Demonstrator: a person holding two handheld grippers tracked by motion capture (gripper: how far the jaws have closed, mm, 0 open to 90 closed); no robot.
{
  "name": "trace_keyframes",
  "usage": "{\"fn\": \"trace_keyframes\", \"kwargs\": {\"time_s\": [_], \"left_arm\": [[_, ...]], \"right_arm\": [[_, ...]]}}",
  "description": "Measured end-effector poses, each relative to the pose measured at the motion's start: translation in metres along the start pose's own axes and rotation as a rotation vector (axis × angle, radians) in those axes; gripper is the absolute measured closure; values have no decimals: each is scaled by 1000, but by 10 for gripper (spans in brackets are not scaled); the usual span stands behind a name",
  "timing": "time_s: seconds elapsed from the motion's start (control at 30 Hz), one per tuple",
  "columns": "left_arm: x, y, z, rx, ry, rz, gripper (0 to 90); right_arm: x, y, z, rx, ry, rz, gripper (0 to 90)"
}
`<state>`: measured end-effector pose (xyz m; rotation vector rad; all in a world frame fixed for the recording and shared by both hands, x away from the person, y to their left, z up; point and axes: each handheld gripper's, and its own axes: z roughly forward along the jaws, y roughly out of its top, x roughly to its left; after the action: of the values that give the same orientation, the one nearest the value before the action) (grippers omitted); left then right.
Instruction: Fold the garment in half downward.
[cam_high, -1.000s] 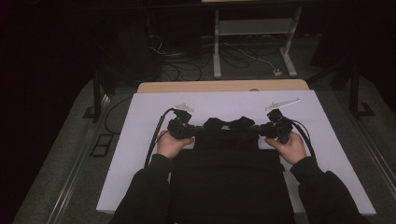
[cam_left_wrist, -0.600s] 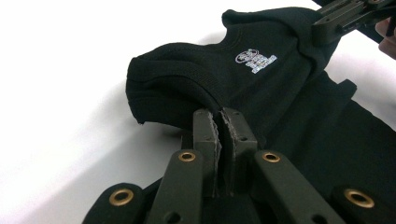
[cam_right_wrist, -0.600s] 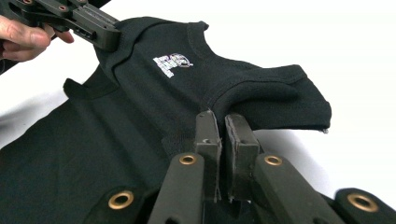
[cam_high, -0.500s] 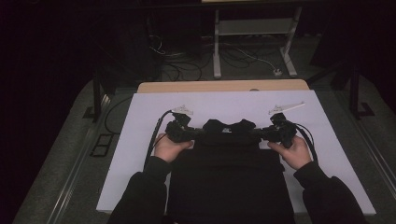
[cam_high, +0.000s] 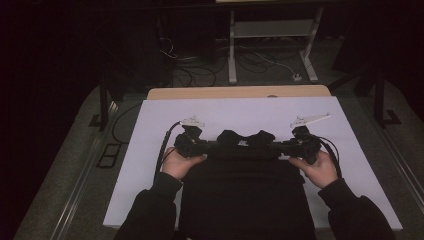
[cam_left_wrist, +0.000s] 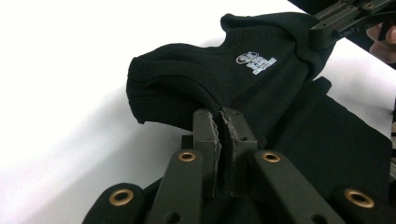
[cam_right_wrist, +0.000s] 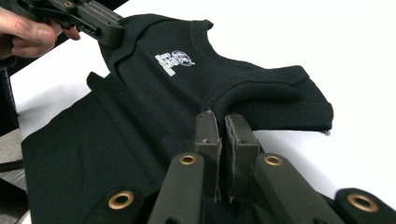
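Note:
A black garment (cam_high: 245, 200) with a small white logo (cam_left_wrist: 256, 62) lies on the white sheet (cam_high: 250, 112), its lower part flat toward the person. My left gripper (cam_high: 202, 146) is shut on the garment's upper edge at the left shoulder, and the cloth (cam_left_wrist: 210, 79) is pinched between the pads (cam_left_wrist: 219, 114). My right gripper (cam_high: 285, 147) is shut on the opposite shoulder, with the fabric (cam_right_wrist: 187, 84) running out from its jaws (cam_right_wrist: 218, 116). The top of the garment is raised and folded between the two grippers. Each gripper view shows the other gripper farther off, the right gripper (cam_left_wrist: 336, 18) and the left gripper (cam_right_wrist: 88, 16).
The white sheet covers a wooden tabletop whose far edge (cam_high: 240, 92) shows. Bare sheet lies beyond the garment and to both sides. Behind the table stand a white metal frame (cam_high: 270, 30) and loose cables on the dark floor (cam_high: 200, 70).
Both hands have drawn a little toward the person, taking the garment's upper edge with them. Both grips have stayed the same.

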<state>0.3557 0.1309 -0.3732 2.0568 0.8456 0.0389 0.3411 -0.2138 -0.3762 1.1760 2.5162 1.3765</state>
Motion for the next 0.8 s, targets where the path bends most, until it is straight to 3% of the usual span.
{"fn": "trace_keyframes", "kwargs": {"time_s": [0.3, 0.8], "left_arm": [[-9, -6, -7, -6, -5, 7, 839], [-21, -22, -9, 23, -8, 14, 839]], "right_arm": [[10, -5, -3, 5, 2, -12, 837], [26, -20, -5, 28, 20, -21, 837]]}}
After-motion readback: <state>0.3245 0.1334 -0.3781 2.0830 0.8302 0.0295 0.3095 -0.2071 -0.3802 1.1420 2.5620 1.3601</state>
